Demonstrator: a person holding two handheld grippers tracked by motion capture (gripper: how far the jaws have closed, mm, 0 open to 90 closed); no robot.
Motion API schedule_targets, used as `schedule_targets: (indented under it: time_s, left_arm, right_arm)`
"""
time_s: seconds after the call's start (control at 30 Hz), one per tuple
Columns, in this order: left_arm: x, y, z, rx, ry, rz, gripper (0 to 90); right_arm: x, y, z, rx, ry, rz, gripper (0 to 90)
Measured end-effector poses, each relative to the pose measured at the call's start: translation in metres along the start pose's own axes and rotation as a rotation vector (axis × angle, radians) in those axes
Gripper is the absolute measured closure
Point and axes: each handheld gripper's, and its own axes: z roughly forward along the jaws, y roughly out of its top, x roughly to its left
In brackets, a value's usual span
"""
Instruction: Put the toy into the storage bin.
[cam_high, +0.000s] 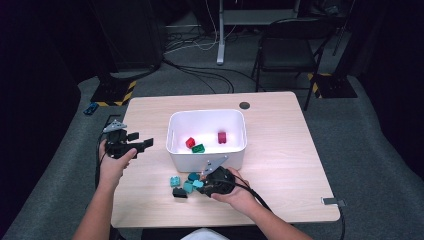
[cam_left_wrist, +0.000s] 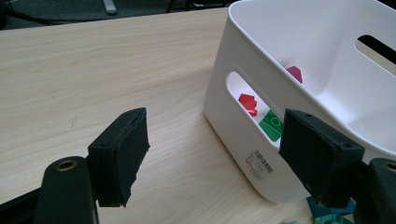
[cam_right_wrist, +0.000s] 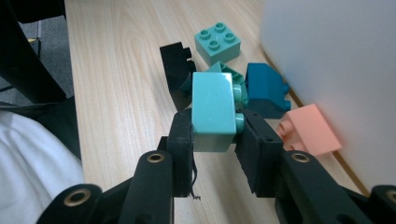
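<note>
Nearest the table's (cam_high: 280, 200) front edge, the right gripper (cam_right_wrist: 215, 133) is clamped on a light teal brick (cam_right_wrist: 212, 109), its jaws pressing the brick's two long flat sides. The brick looks like hard moulded plastic: light, stiff, not fragile, but smooth and glossy, so it could slip or twist if squeezed near a corner. The flat side walls are the sound place to hold it; the studded face and rounded edges give the pads little to bite on. As held now, the brick sits fairly central between the pads, which seems secure enough for a lift.

Just beyond it lie the other loose bricks, close together near the front wall of the white bin (cam_high: 207, 155): a black brick (cam_right_wrist: 175, 60), a dark teal brick (cam_right_wrist: 264, 86), a mint four-stud brick (cam_right_wrist: 217, 43), and a pink brick (cam_right_wrist: 310, 130) just beside the bin wall.

Farther in, towards the table's middle, the bin already holds a red brick (cam_high: 190, 142), a green brick (cam_high: 198, 148) and a magenta brick (cam_high: 222, 137).

By the table's left edge, the left gripper (cam_left_wrist: 210, 154) hangs with its jaws wide apart and nothing between them, facing the bin's side.
</note>
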Motion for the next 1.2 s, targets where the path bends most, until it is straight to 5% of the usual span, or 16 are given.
schedule_targets:
  time_s: [0.3,0.8,1.2]
  left_arm:
    - [0.0,0.0,0.0,0.001,0.0,-0.002,23.7]
    - [0.001,0.0,0.0,-0.002,-0.002,-0.016,23.7]
    - [0.001,0.0,-0.001,-0.004,-0.003,-0.017,23.7]
  right_arm:
    - [-0.002,0.013,-0.024,-0.017,0.01,0.034,67.1]
    - [-0.005,0.036,-0.06,-0.046,0.016,0.017,67.1]
    - [-0.023,0.063,-0.092,-0.096,-0.023,0.019,67.1]
